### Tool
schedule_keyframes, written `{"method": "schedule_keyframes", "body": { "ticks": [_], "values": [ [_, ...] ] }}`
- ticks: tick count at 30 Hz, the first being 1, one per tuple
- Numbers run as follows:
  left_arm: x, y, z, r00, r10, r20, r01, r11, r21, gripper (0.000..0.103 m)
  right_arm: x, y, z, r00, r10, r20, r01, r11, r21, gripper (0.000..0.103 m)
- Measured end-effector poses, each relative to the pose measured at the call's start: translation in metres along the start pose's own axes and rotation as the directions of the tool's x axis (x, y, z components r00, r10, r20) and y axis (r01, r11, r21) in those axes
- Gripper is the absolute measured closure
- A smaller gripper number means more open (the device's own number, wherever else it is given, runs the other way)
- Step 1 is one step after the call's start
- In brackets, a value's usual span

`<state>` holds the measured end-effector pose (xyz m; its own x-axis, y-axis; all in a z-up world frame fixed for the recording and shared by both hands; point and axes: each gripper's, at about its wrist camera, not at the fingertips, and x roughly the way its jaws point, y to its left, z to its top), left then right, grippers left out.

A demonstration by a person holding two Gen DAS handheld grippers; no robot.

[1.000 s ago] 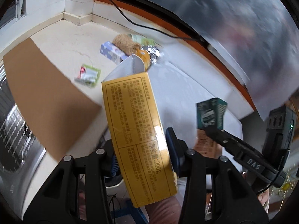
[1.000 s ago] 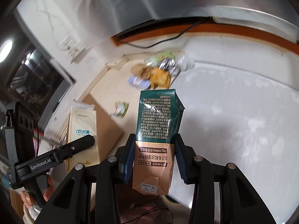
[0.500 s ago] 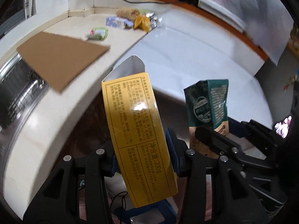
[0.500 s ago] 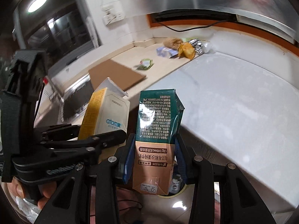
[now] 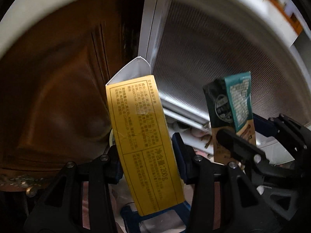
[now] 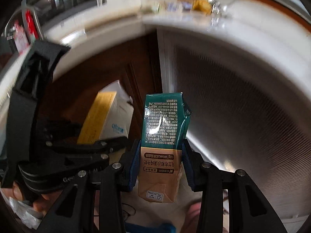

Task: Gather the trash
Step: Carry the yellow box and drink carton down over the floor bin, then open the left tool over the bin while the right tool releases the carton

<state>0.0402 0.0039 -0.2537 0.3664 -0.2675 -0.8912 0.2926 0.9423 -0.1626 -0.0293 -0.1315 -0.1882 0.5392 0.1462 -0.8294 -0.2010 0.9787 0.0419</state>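
My left gripper (image 5: 146, 151) is shut on a tall yellow carton (image 5: 140, 128) with its white top flap open. My right gripper (image 6: 160, 159) is shut on a green and tan milk carton (image 6: 164, 128), held upright. In the left wrist view the milk carton (image 5: 231, 104) and the right gripper (image 5: 252, 145) show at the right. In the right wrist view the yellow carton (image 6: 108, 116) and the left gripper (image 6: 93, 145) show at the left. Both grippers hang below the counter edge, in front of the cabinet fronts.
A brown wooden cabinet door (image 5: 58, 77) stands at the left and a grey ribbed appliance front (image 5: 213, 48) at the right. The white counter (image 6: 194, 29) curves above, with several wrappers (image 6: 200, 3) at its far end. A person's hand (image 6: 40, 200) holds the left gripper.
Both grippers have dropped from above the counter to below its edge, each keeping its carton. The counter and its litter have slid up and out of the left wrist view.
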Motion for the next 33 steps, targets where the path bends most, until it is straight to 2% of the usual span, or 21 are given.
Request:
{"method": "schedule_keyframes", "body": {
  "ticks": [5, 10, 11, 13, 17, 21, 22, 29, 32, 33],
  "values": [
    [0.056, 0.016, -0.02, 0.996, -0.016, -0.087, 0.015, 1.0, -0.013, 0.062, 0.055, 0.001, -0.04, 0.994, -0.005, -0.11, 0.002, 0.999, -0.033, 0.064],
    [0.099, 0.032, -0.029, 0.987, -0.01, -0.157, 0.005, 1.0, -0.027, 0.062, 0.105, -0.013, -0.069, 0.977, 0.047, -0.21, -0.039, 0.998, 0.042, 0.064],
    [0.111, 0.033, -0.019, 0.986, -0.008, -0.164, 0.003, 0.999, -0.033, 0.062, 0.114, -0.017, -0.073, 0.973, 0.059, -0.223, -0.047, 0.997, 0.059, 0.064],
    [0.122, 0.041, -0.021, 0.984, -0.004, -0.177, -0.004, 0.999, -0.041, 0.062, 0.133, -0.025, -0.079, 0.966, 0.074, -0.249, -0.053, 0.995, 0.087, 0.063],
    [0.151, 0.05, -0.011, 0.975, 0.013, -0.221, -0.024, 0.999, -0.047, 0.062, 0.171, -0.04, -0.069, 0.953, 0.078, -0.291, -0.046, 0.992, 0.114, 0.063],
    [0.167, 0.051, -0.014, 0.968, -0.005, -0.251, -0.008, 0.999, -0.05, 0.062, 0.206, -0.045, -0.056, 0.944, 0.094, -0.316, -0.052, 0.989, 0.138, 0.063],
    [0.168, 0.049, -0.006, 0.968, -0.002, -0.253, -0.01, 0.999, -0.045, 0.062, 0.214, -0.046, -0.055, 0.942, 0.1, -0.32, -0.055, 0.988, 0.146, 0.063],
    [0.171, 0.049, -0.001, 0.97, 0.064, -0.233, -0.07, 0.997, -0.018, 0.062, 0.245, -0.038, -0.04, 0.943, 0.098, -0.319, -0.065, 0.992, 0.112, 0.062],
    [0.17, 0.053, 0.007, 0.971, 0.078, -0.225, -0.085, 0.996, -0.023, 0.055, 0.247, -0.034, -0.037, 0.946, 0.087, -0.311, -0.064, 0.994, 0.083, 0.059],
    [0.17, 0.055, 0.007, 0.971, 0.084, -0.222, -0.091, 0.996, -0.02, 0.055, 0.247, -0.034, -0.036, 0.948, 0.086, -0.307, -0.065, 0.995, 0.077, 0.053]
  ]
}}
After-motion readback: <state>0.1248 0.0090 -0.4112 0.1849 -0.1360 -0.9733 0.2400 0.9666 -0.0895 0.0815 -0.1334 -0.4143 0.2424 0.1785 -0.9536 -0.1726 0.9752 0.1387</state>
